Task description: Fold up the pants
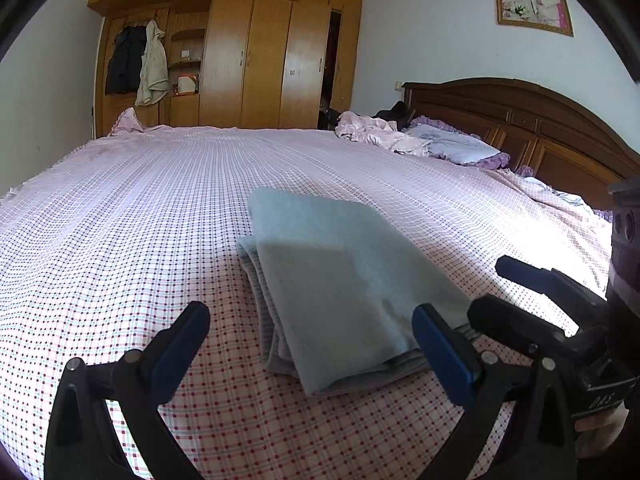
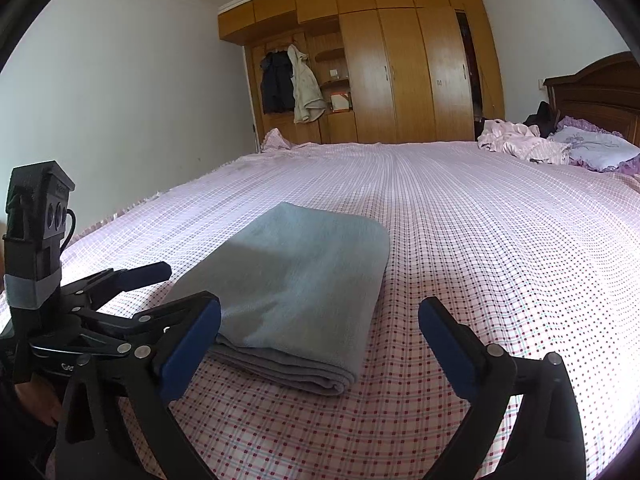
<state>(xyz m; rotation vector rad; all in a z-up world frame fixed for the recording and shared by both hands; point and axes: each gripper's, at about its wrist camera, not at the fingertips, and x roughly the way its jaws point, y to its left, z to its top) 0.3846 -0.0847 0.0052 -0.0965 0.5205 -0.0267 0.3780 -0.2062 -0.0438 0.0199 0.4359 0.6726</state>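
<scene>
The pants [image 1: 344, 280] lay folded flat on the bed [image 1: 120, 208] — between your left gripper [image 1: 312, 344] and right gripper [image 2: 320, 332], both jaws apart, empty. Folding looked finished; you needed only withdraw — or square the edges.

Grey pants [image 1: 340, 280] folded flat on bed [image 1: 120, 208]

I see soft, matt grey fleece pants [image 2: 296, 280] on a woven checked cotton bedspread [image 2: 480, 240]. My left gripper [image 1: 312, 340] shows matt black plastic, blue rubbery pads. The wardrobe [image 1: 256, 60] is glossy wood.
</scene>
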